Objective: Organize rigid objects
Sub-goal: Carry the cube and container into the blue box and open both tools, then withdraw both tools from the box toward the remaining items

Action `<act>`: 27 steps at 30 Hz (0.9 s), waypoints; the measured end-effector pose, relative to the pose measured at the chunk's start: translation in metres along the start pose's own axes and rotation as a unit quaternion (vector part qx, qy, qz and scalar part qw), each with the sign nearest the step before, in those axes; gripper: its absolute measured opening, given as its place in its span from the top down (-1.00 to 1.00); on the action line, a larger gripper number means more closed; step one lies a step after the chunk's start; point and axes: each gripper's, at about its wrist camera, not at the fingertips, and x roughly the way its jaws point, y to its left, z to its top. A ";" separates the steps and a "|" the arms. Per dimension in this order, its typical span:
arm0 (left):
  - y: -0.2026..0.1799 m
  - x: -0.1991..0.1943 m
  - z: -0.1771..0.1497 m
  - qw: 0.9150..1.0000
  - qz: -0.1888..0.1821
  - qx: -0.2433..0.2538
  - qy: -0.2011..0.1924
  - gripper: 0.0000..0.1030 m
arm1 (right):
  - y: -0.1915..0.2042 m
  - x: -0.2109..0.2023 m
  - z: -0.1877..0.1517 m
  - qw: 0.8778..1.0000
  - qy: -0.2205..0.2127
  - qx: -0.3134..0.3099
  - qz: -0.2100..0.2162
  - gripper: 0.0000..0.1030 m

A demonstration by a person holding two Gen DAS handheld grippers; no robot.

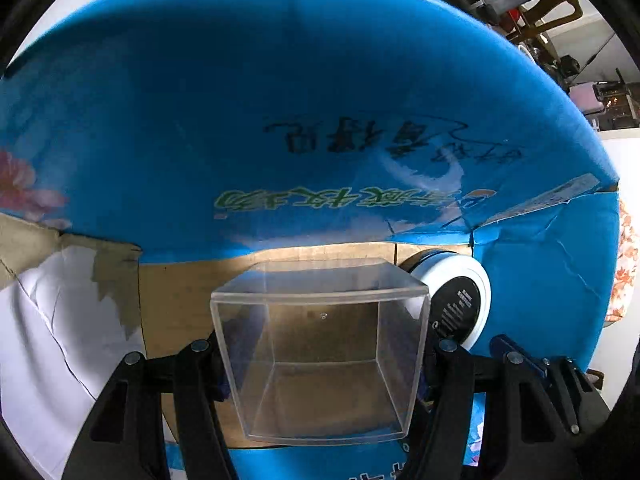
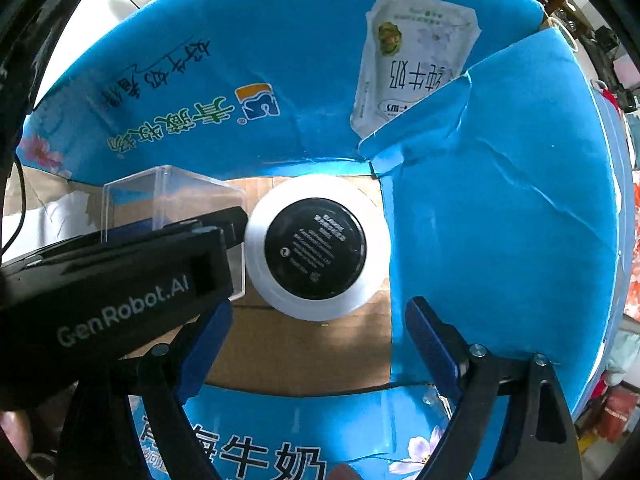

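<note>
Left wrist view: left gripper (image 1: 320, 356) clamped on the two side walls of a clear plastic box (image 1: 320, 344), held over the brown floor of a blue carton (image 1: 280, 100). Thin, stiff, slick walls; probably light, best gripped flat across opposite sides, gently.

Right wrist view: right gripper (image 2: 316, 344) empty, jaws wide apart above a white jar (image 2: 316, 252), base up, just right of the box. Probably heavier, smooth; best gripped across its round rim.
</note>
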 end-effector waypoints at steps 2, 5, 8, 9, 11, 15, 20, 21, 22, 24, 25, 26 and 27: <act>0.001 -0.003 0.000 1.000 -0.008 -0.004 0.003 -0.22 | -0.004 -0.001 0.001 1.000 -0.001 0.000 0.006 -0.76; 0.003 -0.011 0.000 1.000 -0.001 -0.005 0.010 -0.55 | 0.007 -0.004 -0.012 1.000 -0.009 0.002 0.004 -0.78; 0.004 -0.026 -0.006 1.000 0.003 -0.003 0.002 -0.87 | 0.002 -0.018 -0.013 1.000 -0.018 0.003 -0.008 -0.83; 0.006 -0.033 -0.009 1.000 0.003 -0.003 -0.002 -0.88 | 0.000 -0.023 -0.013 1.000 -0.023 0.000 -0.015 -0.83; 0.009 -0.050 -0.018 1.000 0.011 0.001 -0.018 -0.89 | -0.004 -0.035 -0.016 0.999 -0.031 -0.004 -0.021 -0.83; 0.009 -0.082 -0.043 0.998 0.029 0.003 -0.051 -0.90 | -0.010 -0.062 -0.033 0.999 -0.046 -0.006 -0.013 -0.83; 0.017 -0.115 -0.080 0.994 0.046 -0.004 -0.099 -0.90 | -0.014 -0.101 -0.064 0.997 -0.076 -0.018 0.010 -0.83; 0.013 -0.116 -0.085 0.993 0.053 -0.006 -0.103 -0.90 | -0.007 -0.112 -0.079 0.996 -0.083 -0.023 0.013 -0.83; 0.004 -0.121 -0.091 0.992 0.058 -0.008 -0.109 -0.90 | -0.002 -0.122 -0.087 0.996 -0.088 -0.026 0.015 -0.83; -0.005 -0.127 -0.103 0.990 0.067 -0.013 -0.122 -0.90 | -0.001 -0.137 -0.108 0.994 -0.099 -0.038 0.029 -0.83; -0.012 -0.129 -0.115 0.989 0.073 -0.015 -0.131 -0.90 | 0.004 -0.144 -0.116 0.993 -0.103 -0.042 0.031 -0.83; -0.015 -0.133 -0.120 0.987 0.075 -0.017 -0.138 -0.90 | 0.009 -0.151 -0.126 0.992 -0.109 -0.047 0.032 -0.83; -0.019 -0.140 -0.131 0.986 0.077 -0.019 -0.147 -0.90 | 0.015 -0.154 -0.134 0.991 -0.116 -0.050 0.034 -0.83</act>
